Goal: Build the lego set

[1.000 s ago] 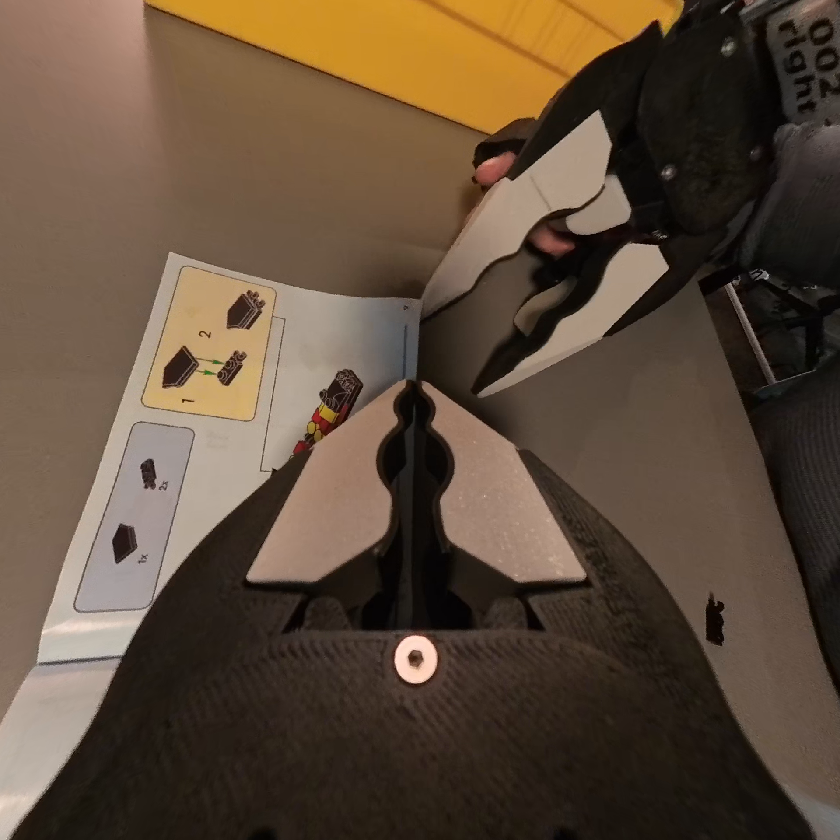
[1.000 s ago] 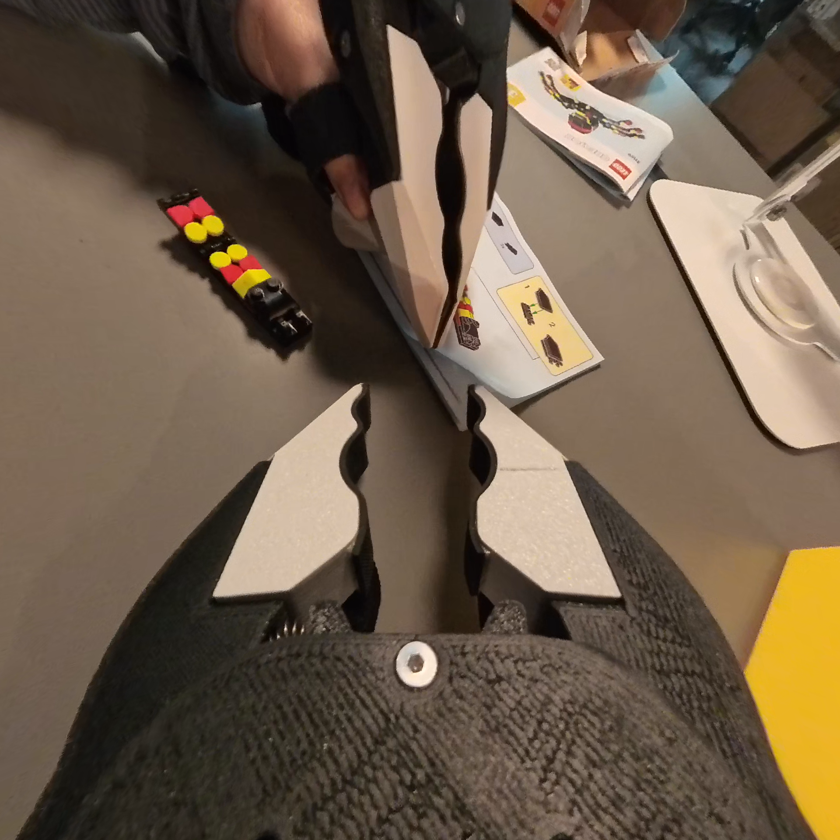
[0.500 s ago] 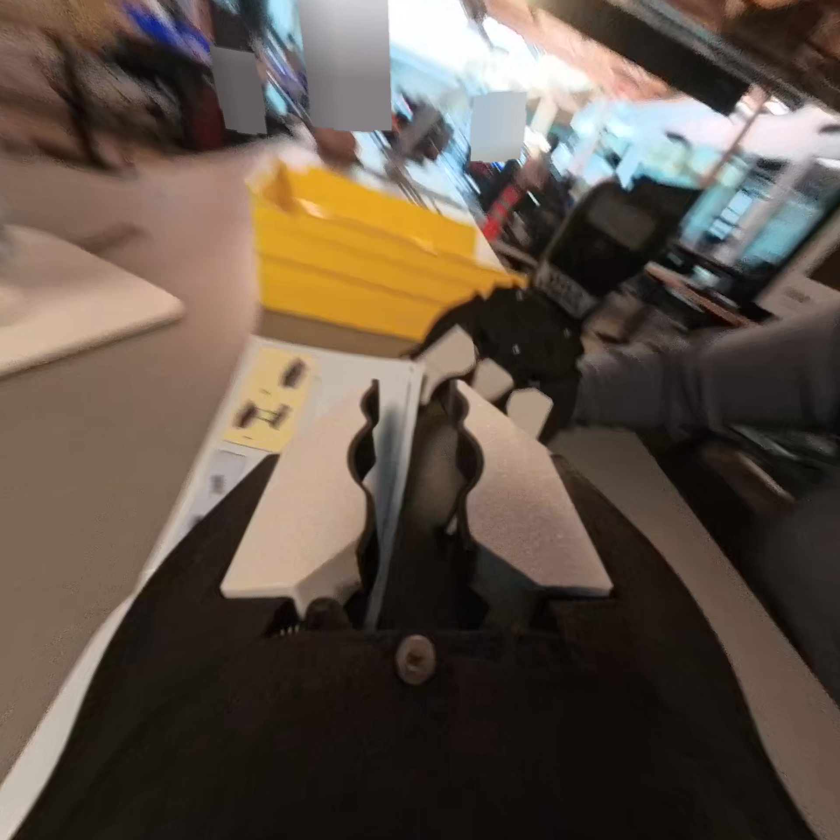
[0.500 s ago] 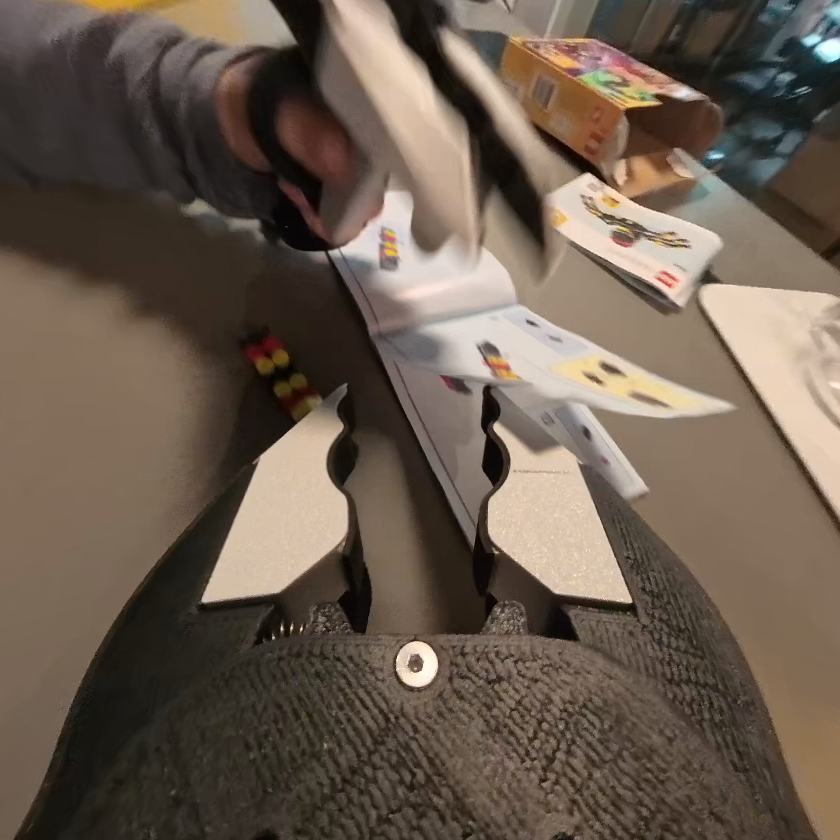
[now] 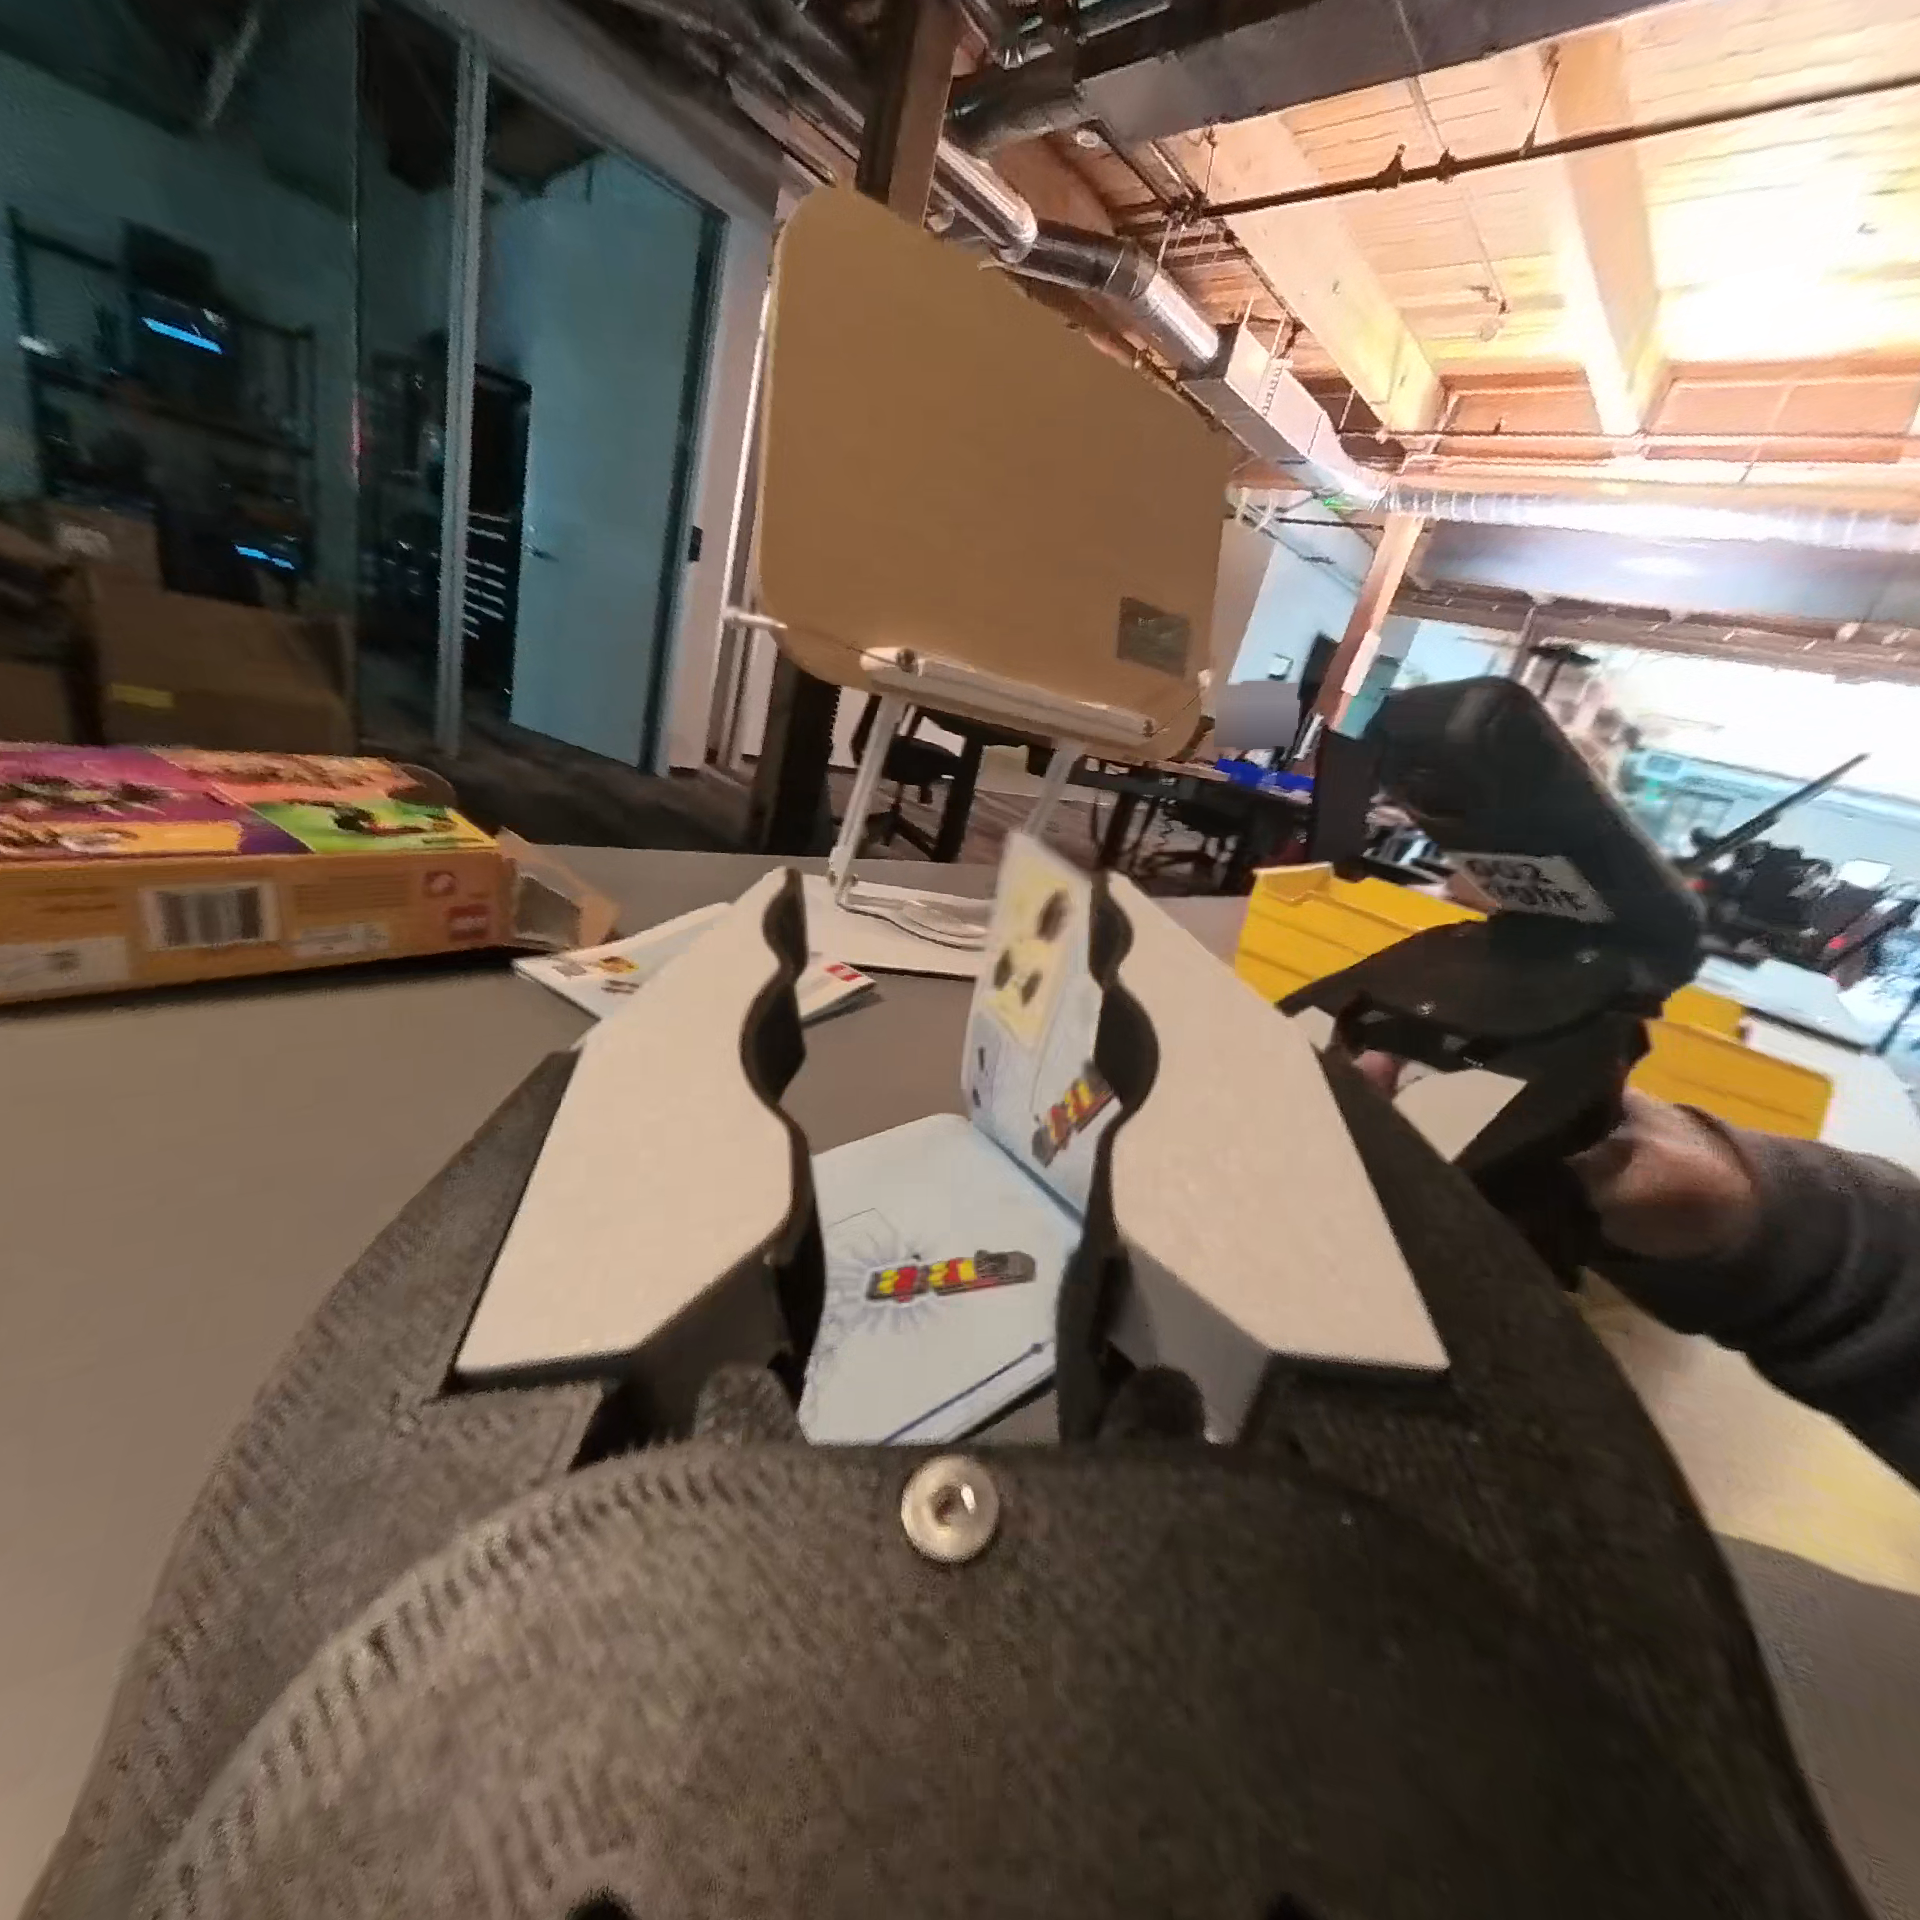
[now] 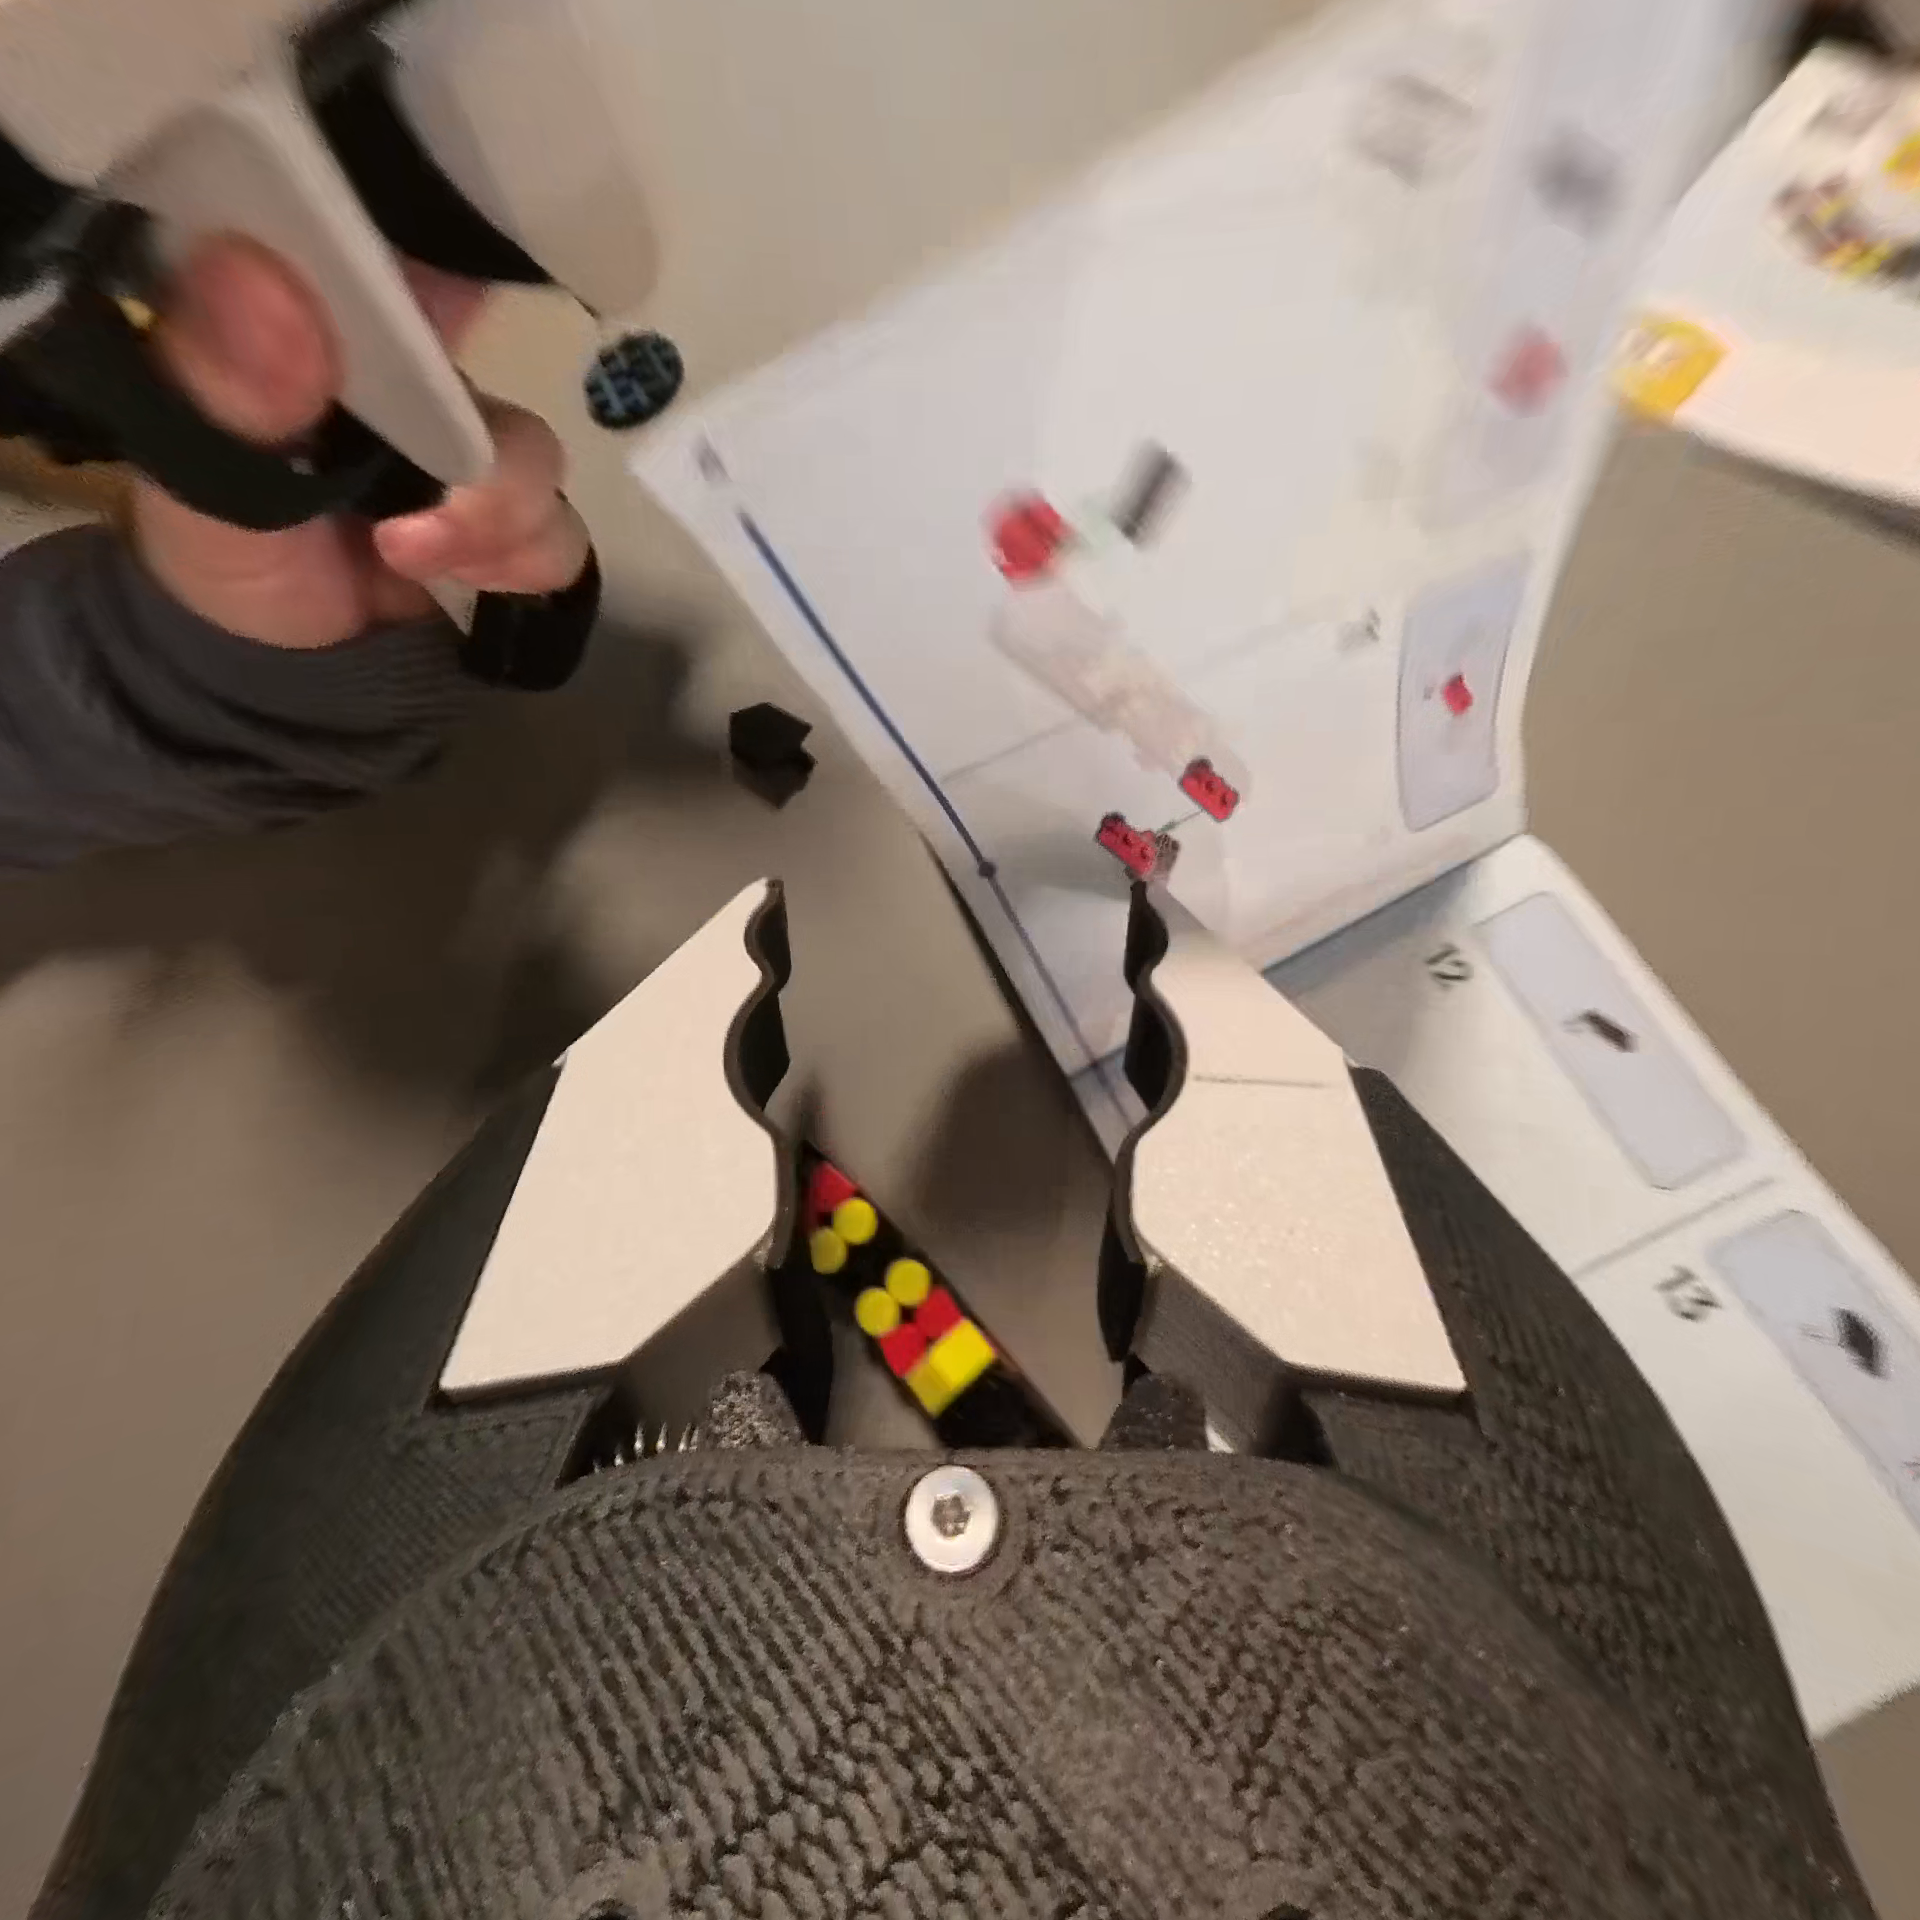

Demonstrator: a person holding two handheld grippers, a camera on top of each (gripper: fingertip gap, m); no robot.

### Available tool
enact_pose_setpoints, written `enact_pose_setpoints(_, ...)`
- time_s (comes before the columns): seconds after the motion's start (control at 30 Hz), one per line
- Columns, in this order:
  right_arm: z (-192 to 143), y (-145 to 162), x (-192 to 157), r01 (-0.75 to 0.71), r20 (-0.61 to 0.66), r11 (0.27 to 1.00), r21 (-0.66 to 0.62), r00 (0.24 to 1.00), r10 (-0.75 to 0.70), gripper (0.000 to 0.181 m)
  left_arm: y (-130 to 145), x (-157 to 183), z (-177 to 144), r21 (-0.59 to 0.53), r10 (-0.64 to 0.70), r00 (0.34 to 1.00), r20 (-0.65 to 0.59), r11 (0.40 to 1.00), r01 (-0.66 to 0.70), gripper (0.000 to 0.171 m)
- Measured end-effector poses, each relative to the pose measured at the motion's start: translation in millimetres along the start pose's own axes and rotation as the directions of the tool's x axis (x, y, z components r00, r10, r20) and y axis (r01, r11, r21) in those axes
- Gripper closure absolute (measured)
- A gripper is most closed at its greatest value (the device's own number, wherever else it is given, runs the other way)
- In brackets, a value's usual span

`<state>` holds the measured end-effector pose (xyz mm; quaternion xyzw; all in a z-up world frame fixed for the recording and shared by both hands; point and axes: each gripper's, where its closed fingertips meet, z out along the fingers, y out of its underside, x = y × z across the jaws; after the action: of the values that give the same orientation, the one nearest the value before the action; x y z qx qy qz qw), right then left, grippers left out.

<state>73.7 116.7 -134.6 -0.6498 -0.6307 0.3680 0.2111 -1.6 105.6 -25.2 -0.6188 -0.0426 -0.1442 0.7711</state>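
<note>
Grey matte bench [image 5: 260, 1122] runs under both your tools, with an open workshop of ducts and timber beams behind it. Your left claw [image 5: 940, 894] is spread wide and holds nothing; through its gap you see the pale blue paper instruction booklet [image 5: 935, 1278] lying open, one page [image 5: 1023, 997] standing upright toward 1 o'clock. At 10 o'clock lies an opened orange cardboard set box [image 5: 249, 914]; at 12 o'clock stands a tan board on a white metal stand [image 5: 977, 499]; at 2 o'clock sit yellow plastic bins [image 5: 1351, 925]. Your right claw's black body [image 5: 1538, 935] shows at 3 o'clock, your hand [image 5: 1662, 1184] on its grip.

From the right wrist, your right claw [image 6: 956, 894] is also spread and empty. The partly built lego strip of black plate with red and yellow studs [image 6: 904, 1299] lies on the bench low between its fingers, touching neither as far as you can tell. A small loose black lego brick [image 6: 771, 750] sits at 11 o'clock, just beside the lifted page's edge [image 6: 1143, 582]. Your other hand [image 6: 343, 499] with the left tool is blurred at 10 o'clock. A second booklet [image 6: 1787, 291] lies at 2 o'clock.
</note>
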Motion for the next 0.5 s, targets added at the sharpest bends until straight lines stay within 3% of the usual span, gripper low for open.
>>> enact_pose_setpoints(0.13,10,4,-6,-0.085,0.005,0.995,-0.047,0.996,0.085,0.114,-1,2,0,0.007,0.107,0.994,0.021,0.994,-0.107,0.118)
enact_pose_setpoints(0.27,11,-6,-11,-0.103,-0.004,0.995,0.004,0.995,0.103,0.114,4,7,7,0.0,0.137,0.991,-0.008,0.991,-0.137,0.117)
enact_pose_setpoints(0.37,-13,-33,-7,-0.014,-0.089,0.977,0.213,0.995,0.034,0.116,-1,8,10,0.033,0.168,0.986,-0.006,0.985,-0.168,0.117)
enact_pose_setpoints(0.5,-74,-56,12,0.219,-0.341,0.828,0.516,0.939,-0.035,0.121,-10,3,5,0.084,0.139,0.99,0.01,0.987,-0.14,0.117)
